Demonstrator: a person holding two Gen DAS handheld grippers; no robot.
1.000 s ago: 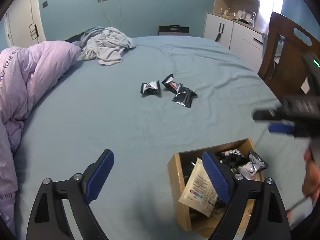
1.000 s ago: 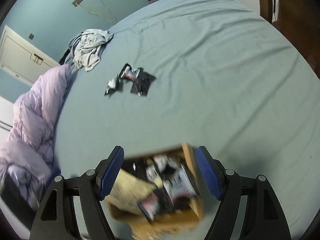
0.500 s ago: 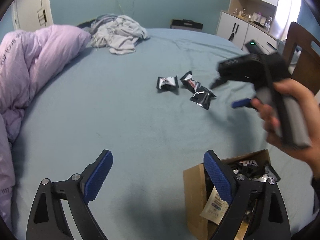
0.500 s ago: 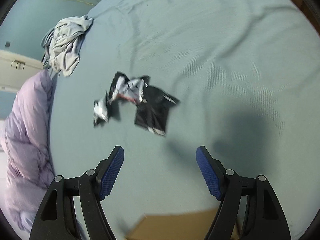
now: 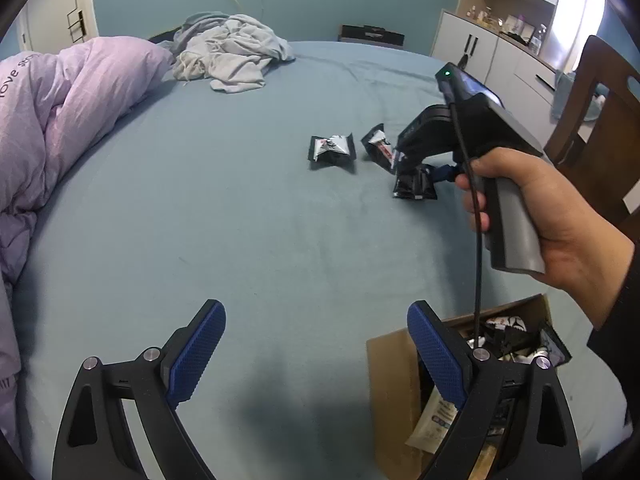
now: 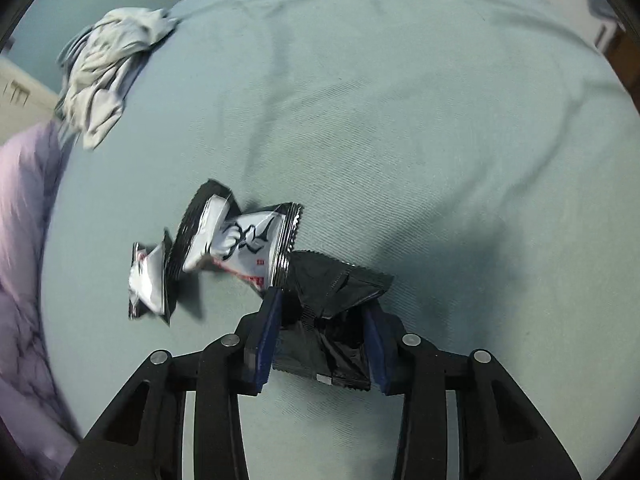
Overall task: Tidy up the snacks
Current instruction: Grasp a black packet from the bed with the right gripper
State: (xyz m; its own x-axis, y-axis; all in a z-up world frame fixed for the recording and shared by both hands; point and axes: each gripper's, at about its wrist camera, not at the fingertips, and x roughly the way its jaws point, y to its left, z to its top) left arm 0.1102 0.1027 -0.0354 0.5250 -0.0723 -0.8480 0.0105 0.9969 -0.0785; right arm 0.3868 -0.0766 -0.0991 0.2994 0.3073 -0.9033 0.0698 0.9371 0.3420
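Since a second ago, the right hand-held gripper (image 6: 322, 328) has left the box (image 5: 394, 380) and clamps a black packet (image 6: 332, 300) mid-bed (image 5: 248, 216). Left hand-held gripper (image 5: 316, 354) hangs spread near the box; two packets (image 6: 240, 240) lie beside.

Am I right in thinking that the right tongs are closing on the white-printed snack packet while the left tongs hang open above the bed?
Not quite: the right tongs are closing on the plain black snack packet, not the white-printed one beside it, as the right wrist view shows. The left tongs do hang open above the bed.
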